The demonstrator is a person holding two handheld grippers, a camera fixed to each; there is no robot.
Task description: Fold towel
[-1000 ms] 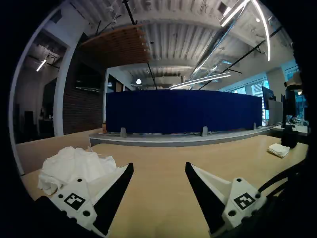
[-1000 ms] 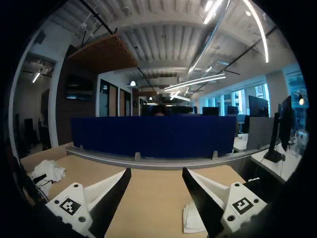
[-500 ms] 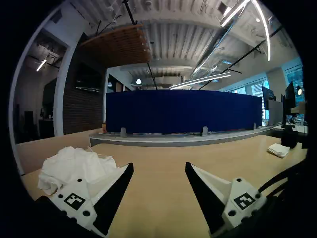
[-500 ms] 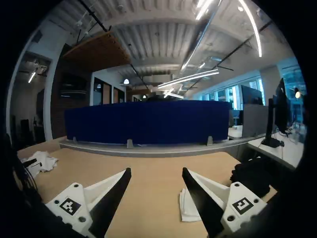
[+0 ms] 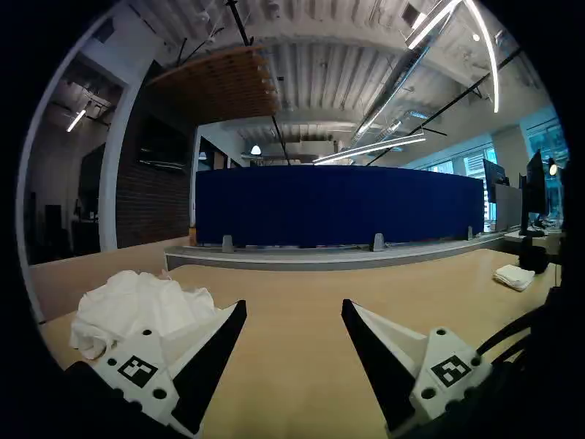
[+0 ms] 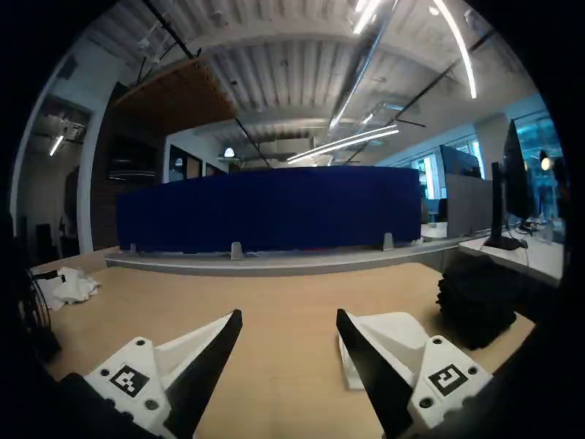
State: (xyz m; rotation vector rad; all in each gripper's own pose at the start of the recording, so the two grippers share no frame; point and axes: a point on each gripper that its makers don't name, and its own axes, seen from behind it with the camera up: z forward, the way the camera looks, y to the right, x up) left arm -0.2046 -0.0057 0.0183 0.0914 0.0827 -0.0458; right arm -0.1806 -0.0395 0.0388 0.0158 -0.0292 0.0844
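Observation:
A crumpled white towel [image 5: 139, 307] lies on the wooden table [image 5: 307, 307] at the left, just beyond the left finger of my left gripper [image 5: 292, 336], which stands open and empty. The same crumpled towel [image 6: 69, 287] appears far left in the right gripper view. A folded white towel [image 5: 515, 276] rests at the table's right end. In the right gripper view that folded towel [image 6: 380, 340] sits low on the table right behind the right finger of my right gripper [image 6: 289, 344], also open and empty.
A blue divider panel [image 5: 336, 205] on a grey rail closes off the table's far side. A pile of black cloth [image 6: 479, 300] sits at the right end of the table. Monitors [image 6: 504, 190] stand on the neighbouring desk to the right.
The right gripper has dropped lower toward the table and moved closer to the folded towel, bringing the black pile into view. The left gripper has stayed still.

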